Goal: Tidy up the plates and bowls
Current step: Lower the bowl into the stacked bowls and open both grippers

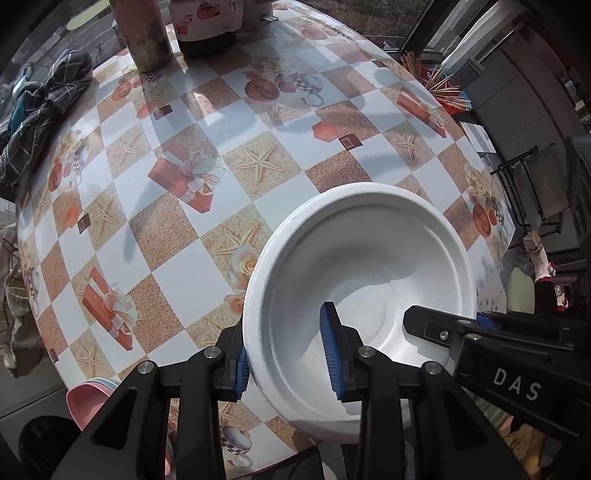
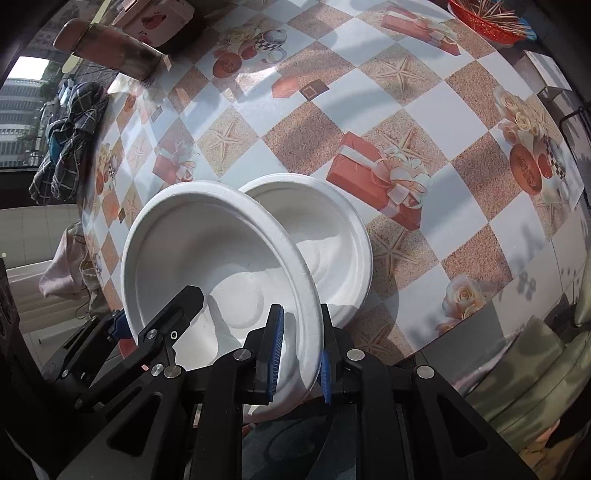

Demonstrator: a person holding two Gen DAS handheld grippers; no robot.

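Two white foam bowls show in the right wrist view, one held tilted above the near edge of the worktop [image 2: 369,92], the other lying behind and to its right. At the far left of that view a checked cloth [image 2: 70,147] hangs off the worktop edge, and a brownish cylinder [image 2: 110,48] lies near the far left corner. The left hand-held gripper [image 2: 147,321] reaches in from the left and pinches the left rim of the held bowl [image 2: 192,258], one black finger inside it. The right hand-held gripper [image 2: 299,358] pinches the same bowl's right rim between its blue pads, one pad inside, one outside. The second bowl [image 2: 332,236] is partly hidden by the first; whether they touch cannot be told. A red basket of sticks [image 2: 487,26] stands at the far right.

In the left wrist view, pink dishes [image 1: 88,402] sit at the near left below the worktop edge. The left hand-held gripper [image 1: 288,354] clamps the bowl's [image 1: 369,258] rim, and the right hand-held gripper [image 1: 443,332] grips it from the right.
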